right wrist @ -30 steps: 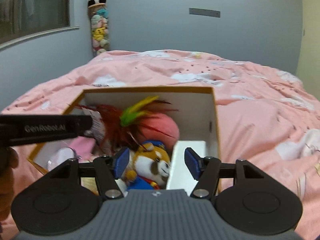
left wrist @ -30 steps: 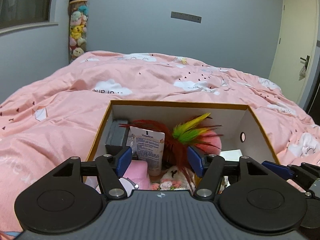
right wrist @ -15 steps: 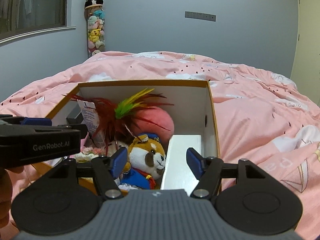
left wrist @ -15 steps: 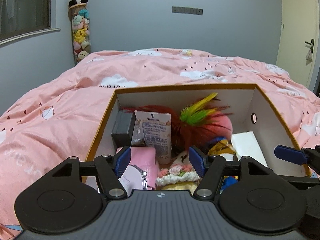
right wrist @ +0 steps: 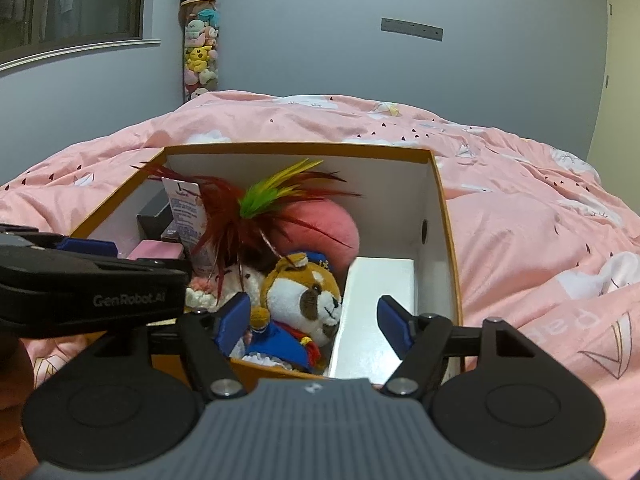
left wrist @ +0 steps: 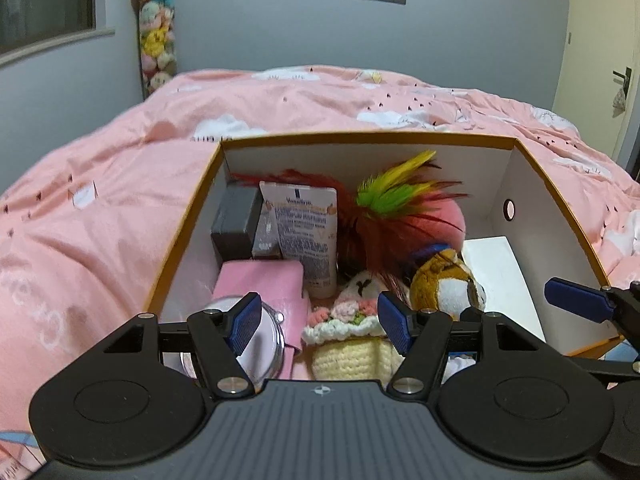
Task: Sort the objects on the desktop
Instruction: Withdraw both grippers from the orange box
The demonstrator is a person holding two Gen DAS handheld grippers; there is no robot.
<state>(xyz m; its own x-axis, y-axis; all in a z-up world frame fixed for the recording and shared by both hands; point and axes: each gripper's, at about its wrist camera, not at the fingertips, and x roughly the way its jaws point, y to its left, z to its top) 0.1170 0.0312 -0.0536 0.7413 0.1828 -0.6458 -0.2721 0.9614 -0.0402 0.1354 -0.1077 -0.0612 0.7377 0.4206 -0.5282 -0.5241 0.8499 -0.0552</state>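
Note:
An orange-rimmed cardboard box (left wrist: 360,138) (right wrist: 296,147) with white walls lies on a pink bed. It holds a Vaseline tube (left wrist: 304,236), a dark grey box (left wrist: 234,224), a pink box (left wrist: 260,280), a round silver case (left wrist: 264,340), a crocheted cake (left wrist: 348,336), a feather toy (left wrist: 396,196) (right wrist: 276,196), a pink plush ball (right wrist: 320,224), a fox plush (right wrist: 304,296) in blue clothes and a white box (right wrist: 372,304). My left gripper (left wrist: 320,320) hovers open over the box's near end, above the crocheted cake. My right gripper (right wrist: 314,320) hangs over the near right corner, jaws opening, pressing on nothing.
The pink duvet (left wrist: 100,216) with cloud prints spreads all round the box. A tall tube of plush toys (right wrist: 200,52) stands against the grey wall at the back left. A door (left wrist: 600,60) is at the far right.
The left gripper has sunk and tipped down toward the box, so more of its contents show. The right gripper's jaws have spread wider above the fox plush.

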